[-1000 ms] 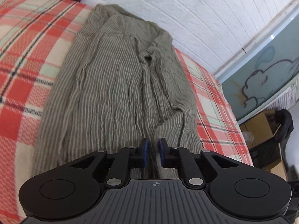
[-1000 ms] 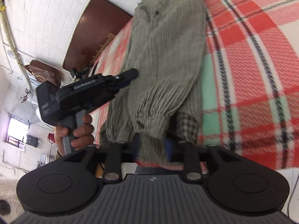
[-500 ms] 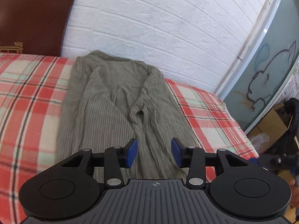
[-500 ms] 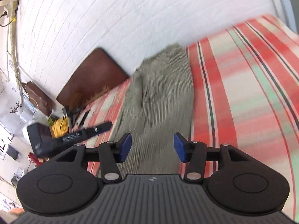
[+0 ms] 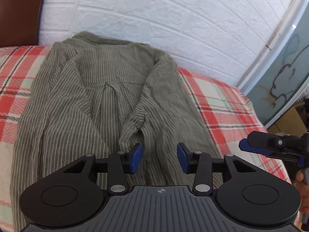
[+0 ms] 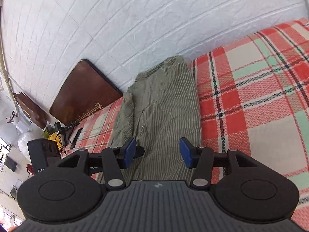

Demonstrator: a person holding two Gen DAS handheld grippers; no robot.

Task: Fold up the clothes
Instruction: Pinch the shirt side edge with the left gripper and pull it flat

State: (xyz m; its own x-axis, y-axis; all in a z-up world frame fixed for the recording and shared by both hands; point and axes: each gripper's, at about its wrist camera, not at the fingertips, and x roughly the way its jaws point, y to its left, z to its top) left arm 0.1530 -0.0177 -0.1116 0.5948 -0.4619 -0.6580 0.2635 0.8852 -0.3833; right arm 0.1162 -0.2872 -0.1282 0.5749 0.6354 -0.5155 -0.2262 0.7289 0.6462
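An olive-green striped shirt (image 5: 96, 100) lies lengthwise on the red plaid bedspread (image 5: 222, 96), collar at the wall, both sides folded in over its middle. My left gripper (image 5: 159, 155) hovers over the shirt's near end, open, with nothing between its blue pads. The right gripper (image 5: 249, 147) shows at the right edge of the left wrist view, held by a hand (image 5: 301, 181). In the right wrist view the right gripper (image 6: 157, 151) is open and empty above the shirt (image 6: 166, 104). The left gripper's body (image 6: 41, 152) sits to its left.
A white brick wall (image 5: 173, 19) runs behind the bed. A dark brown headboard (image 6: 83, 92) leans at the bed's end. A glass panel with a cartoon drawing (image 5: 285, 73) stands to the right. Bags and clutter (image 6: 52, 135) lie beyond the bed's left edge.
Both grippers have let go of the shirt's near end, opened, and drawn back from it. The shirt now lies flat and farther off in both views.
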